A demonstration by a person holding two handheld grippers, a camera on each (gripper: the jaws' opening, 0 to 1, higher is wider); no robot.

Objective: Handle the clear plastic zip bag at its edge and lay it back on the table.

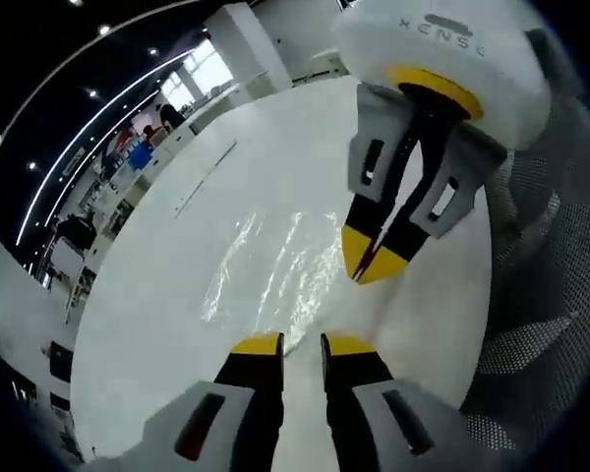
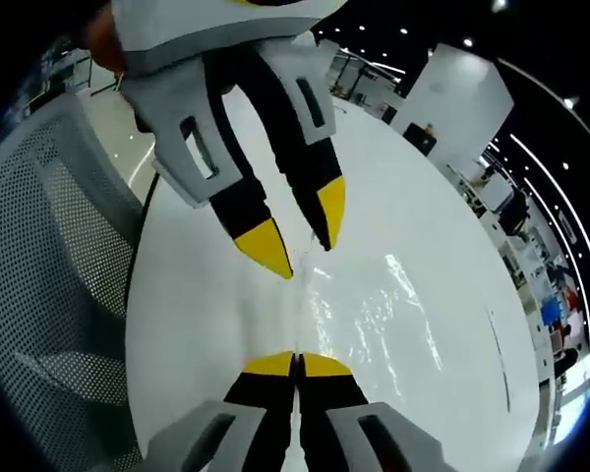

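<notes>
The clear plastic zip bag [image 1: 275, 261] lies flat and glossy on the white table [image 1: 177, 324]. In the left gripper view my left gripper [image 1: 302, 344] is open, its yellow tips astride the bag's near edge without closing on it. My right gripper [image 1: 370, 264] comes down from the upper right with its tips together at the bag's right edge. In the right gripper view my right gripper [image 2: 297, 363] is shut on the edge of the bag [image 2: 383, 310], whose seam runs straight into the jaws. The left gripper [image 2: 297, 231] hangs open over the same edge.
A grey mesh chair [image 1: 546, 295] [image 2: 49, 265] stands against the table's edge beside the grippers. Beyond the table's far side are desks, white pillars and ceiling lights of an open office [image 1: 128, 157]. Bare table surface [image 2: 413, 197] surrounds the bag.
</notes>
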